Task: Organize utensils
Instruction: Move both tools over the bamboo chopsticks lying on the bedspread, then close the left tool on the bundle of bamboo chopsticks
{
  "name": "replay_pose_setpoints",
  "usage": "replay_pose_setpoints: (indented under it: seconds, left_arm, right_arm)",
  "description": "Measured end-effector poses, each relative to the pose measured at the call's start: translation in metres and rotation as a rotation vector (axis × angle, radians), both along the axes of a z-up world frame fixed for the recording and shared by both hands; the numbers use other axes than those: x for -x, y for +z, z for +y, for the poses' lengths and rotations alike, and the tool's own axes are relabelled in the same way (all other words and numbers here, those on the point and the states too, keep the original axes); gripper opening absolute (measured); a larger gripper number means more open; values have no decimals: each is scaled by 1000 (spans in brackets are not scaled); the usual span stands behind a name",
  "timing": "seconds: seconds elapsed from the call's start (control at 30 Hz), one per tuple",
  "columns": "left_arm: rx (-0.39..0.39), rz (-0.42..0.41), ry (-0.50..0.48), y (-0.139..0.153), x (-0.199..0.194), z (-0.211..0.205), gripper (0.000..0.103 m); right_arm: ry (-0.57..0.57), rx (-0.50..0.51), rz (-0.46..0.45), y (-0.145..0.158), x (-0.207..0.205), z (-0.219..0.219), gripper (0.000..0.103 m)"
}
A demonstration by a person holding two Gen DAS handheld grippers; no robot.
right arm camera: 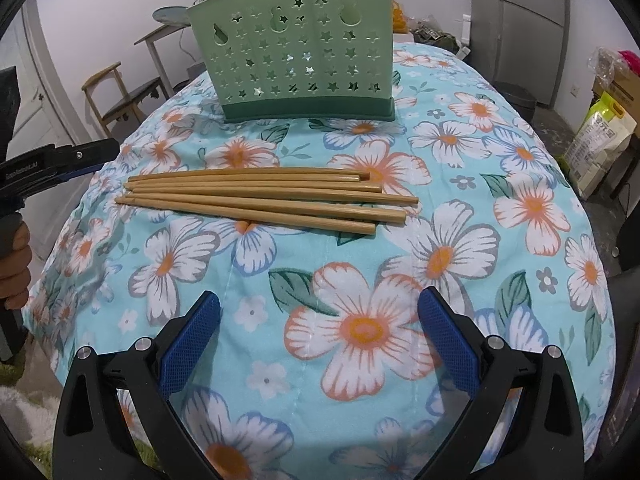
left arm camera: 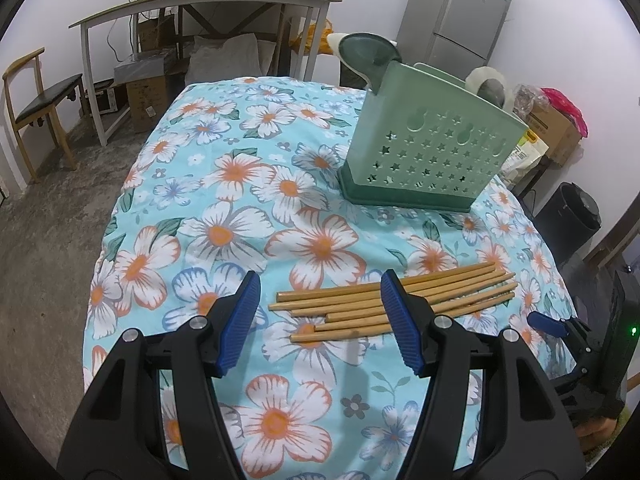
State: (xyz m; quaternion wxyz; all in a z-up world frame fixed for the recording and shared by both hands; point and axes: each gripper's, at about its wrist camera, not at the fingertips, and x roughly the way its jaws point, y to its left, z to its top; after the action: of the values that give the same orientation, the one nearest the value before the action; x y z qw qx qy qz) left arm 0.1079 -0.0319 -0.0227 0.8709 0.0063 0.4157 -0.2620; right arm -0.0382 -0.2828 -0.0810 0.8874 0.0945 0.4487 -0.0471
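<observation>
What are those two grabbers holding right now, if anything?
Nothing. The left gripper and right gripper both stand open, and the chopsticks lie loose on the floral cloth.

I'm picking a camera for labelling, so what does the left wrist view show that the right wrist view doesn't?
Only the left wrist view shows the spoons standing in the holder, the wooden desk piled with clutter, and the black bin.

Only the right wrist view shows the yellow-green bag on the floor and a hand at its left edge.

Both show the chopsticks lying on the floral cloth, the green holder, the chair, and open hand-held grippers.
</observation>
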Motion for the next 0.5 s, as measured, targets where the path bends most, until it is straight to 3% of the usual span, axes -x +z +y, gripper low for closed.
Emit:
replay_pose_setpoints:
  seconds: [0.13, 0.23, 0.37, 0.5]
  left_arm:
    - [16, 23, -30, 0, 8, -2, 59]
    - [75, 97, -64, -8, 12, -1, 59]
    - [200, 254, -96, -27, 12, -3, 57]
    - [356, 434, -32, -53, 0, 1, 57]
  right_arm:
    - [-19, -30, -56, 14, 9, -12, 97]
    - [-37, -28, -107, 28, 13, -21, 97]
    - [-63, -28, -125, 34, 11, -27, 97]
    - [-69, -54, -112, 30, 9, -29, 97]
